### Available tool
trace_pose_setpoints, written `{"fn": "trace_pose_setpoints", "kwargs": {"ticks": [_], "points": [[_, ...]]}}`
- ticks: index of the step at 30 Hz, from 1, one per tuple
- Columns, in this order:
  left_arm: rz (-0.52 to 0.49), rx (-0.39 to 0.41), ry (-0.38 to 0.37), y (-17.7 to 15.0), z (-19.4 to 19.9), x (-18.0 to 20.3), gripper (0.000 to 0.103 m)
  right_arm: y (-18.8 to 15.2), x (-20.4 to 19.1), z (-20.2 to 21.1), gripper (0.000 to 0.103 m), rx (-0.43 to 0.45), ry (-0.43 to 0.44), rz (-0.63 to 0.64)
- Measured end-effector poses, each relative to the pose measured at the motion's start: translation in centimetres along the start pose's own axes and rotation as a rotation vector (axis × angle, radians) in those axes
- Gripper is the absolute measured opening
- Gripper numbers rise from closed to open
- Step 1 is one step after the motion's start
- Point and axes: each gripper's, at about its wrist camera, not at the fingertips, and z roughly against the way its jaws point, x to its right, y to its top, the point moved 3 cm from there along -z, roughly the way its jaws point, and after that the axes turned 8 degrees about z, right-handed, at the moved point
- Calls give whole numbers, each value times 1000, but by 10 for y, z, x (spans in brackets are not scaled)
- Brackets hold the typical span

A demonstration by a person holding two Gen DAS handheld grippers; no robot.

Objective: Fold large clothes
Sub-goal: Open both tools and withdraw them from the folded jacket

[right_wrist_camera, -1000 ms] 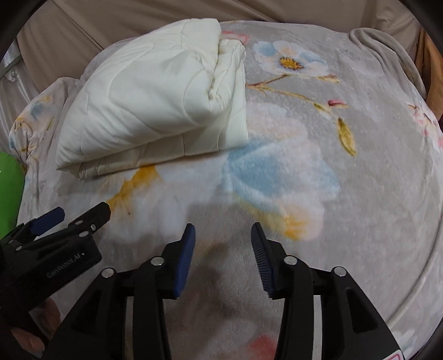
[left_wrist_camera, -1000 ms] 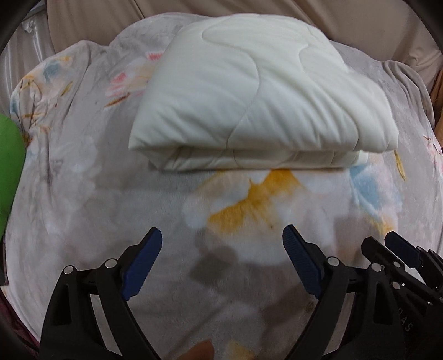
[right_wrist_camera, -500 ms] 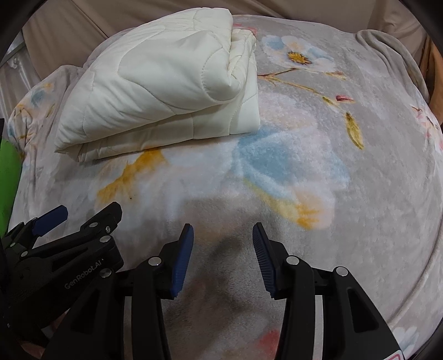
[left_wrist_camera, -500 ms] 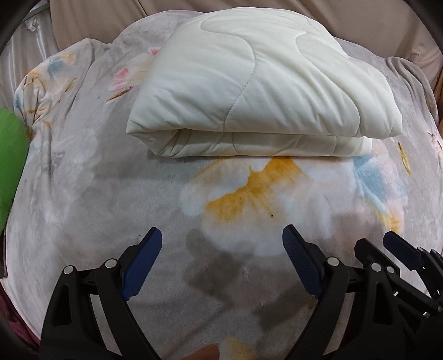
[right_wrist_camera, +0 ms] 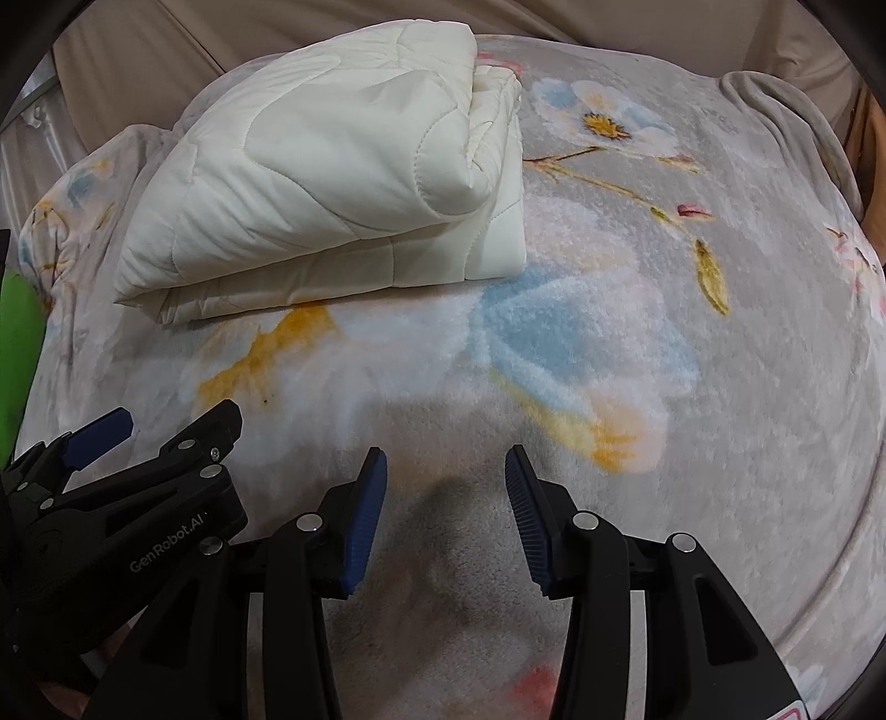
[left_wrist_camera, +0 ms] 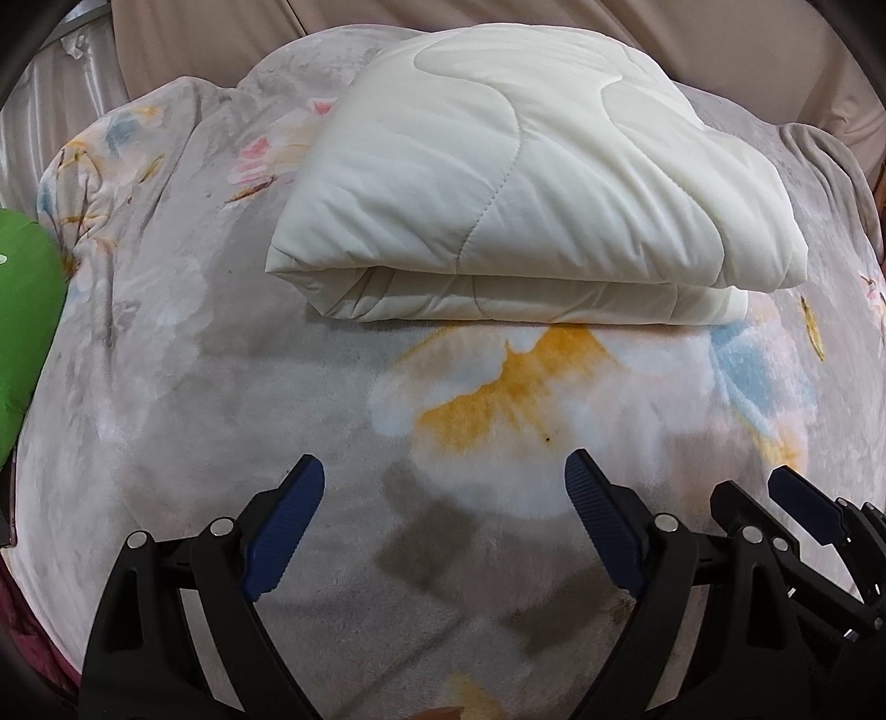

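A bright green rounded object (left_wrist_camera: pixel 22 332) sits at the far left edge of the grey plush blanket printed with blue, orange and pink flowers (left_wrist_camera: pixel 221 387), partly cut off by the left wrist view.

The cream quilted garment, folded into a thick rectangular bundle (left_wrist_camera: pixel 520 194), lies on the blanket's far half, left of the blanket's middle. Its folded edge faces the grippers; stacked layers show along that edge and at its right end (right_wrist_camera: pixel 493 183). It rests flat, touched by neither gripper.

The left gripper, black with ribbed blue pads (left_wrist_camera: pixel 443 520), hangs above the blanket's near part, short of the bundle. Its jaws are spread wide, with nothing between them. Below it lies a large white-and-orange flower print. A dark shadow falls on the plush between the fingers.

The right gripper, same black-and-blue build (right_wrist_camera: pixel 446 504), hangs just right of the left one, above the near blanket, well apart from the bundle. Its jaws are parted, narrower than the left pair, holding nothing. A blue-and-white flower print lies ahead of it.

Beige draped fabric (right_wrist_camera: pixel 637 27) runs behind the blanket's far edge.
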Motion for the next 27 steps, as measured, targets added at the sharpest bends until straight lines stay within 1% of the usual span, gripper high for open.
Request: {"fn": "trace_pose_setpoints", "kwargs": {"ticks": [6, 12, 27], "points": [[3, -7, -13, 0, -1, -2, 86, 0, 0, 1, 45, 3, 2, -4], [-8, 4, -4, -1, -1, -4, 86, -1, -1, 2, 45, 4, 6, -9], [-7, -1, -1, 3, 1, -6, 86, -1, -4, 8, 45, 28, -6, -17]]}}
